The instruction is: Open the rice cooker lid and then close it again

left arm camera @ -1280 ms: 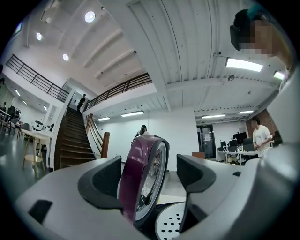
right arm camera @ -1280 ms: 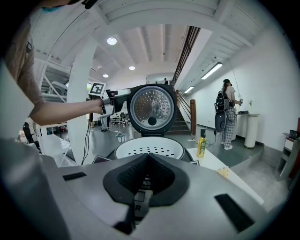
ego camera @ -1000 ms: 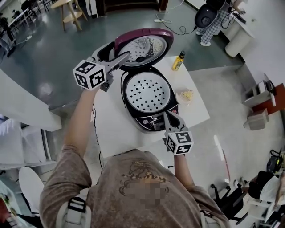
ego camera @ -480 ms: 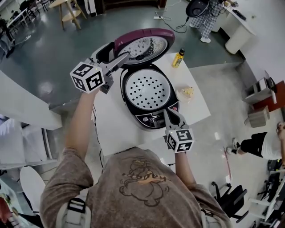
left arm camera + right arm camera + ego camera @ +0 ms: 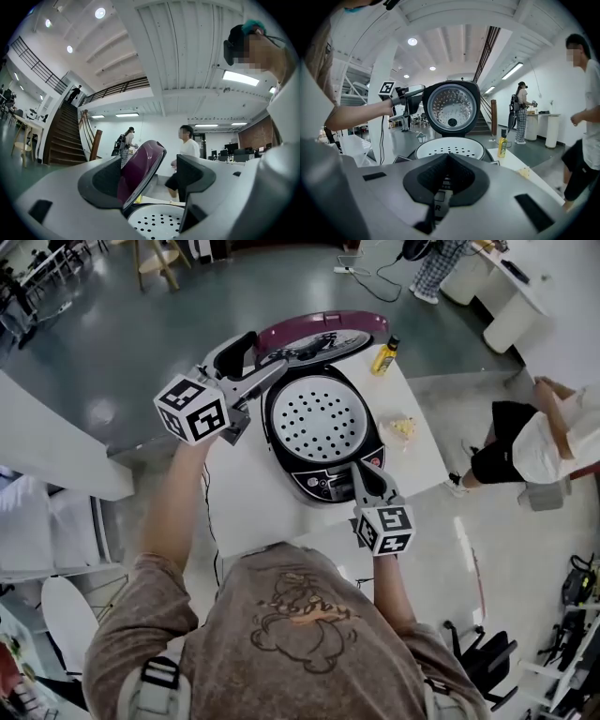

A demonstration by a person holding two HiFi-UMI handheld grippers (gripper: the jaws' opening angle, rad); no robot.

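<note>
The purple lid (image 5: pixel 323 334) is standing raised at upper centre over the open rice cooker (image 5: pixel 330 486), sitting between the left gripper's (image 5: pixel 270 374) spread jaws and perhaps touching one. The right gripper's (image 5: pixel 360 472) jaws are pressing together.

cooker: rice cooker (image 5: pixel 314 482) sits on the table (image 5: pixel 246 507)
lid: the lid (image 5: pixel 323 334) stands up behind the pot, perforated tray (image 5: pixel 322 418) inside
bottle: bottle (image 5: pixel 383 355) on the far corner, just right of the lid
left gripper (image 5: pixel 267 374): at the lid's left edge, rim between its jaws
right gripper (image 5: pixel 361 474): at the cooker's front panel

Grey floor (image 5: pixel 112 343), wht table (image 5: pixel 248 507), stairs (image 5: pixel 61 136), ceiling lts (image 5: pixel 100 12).
</note>
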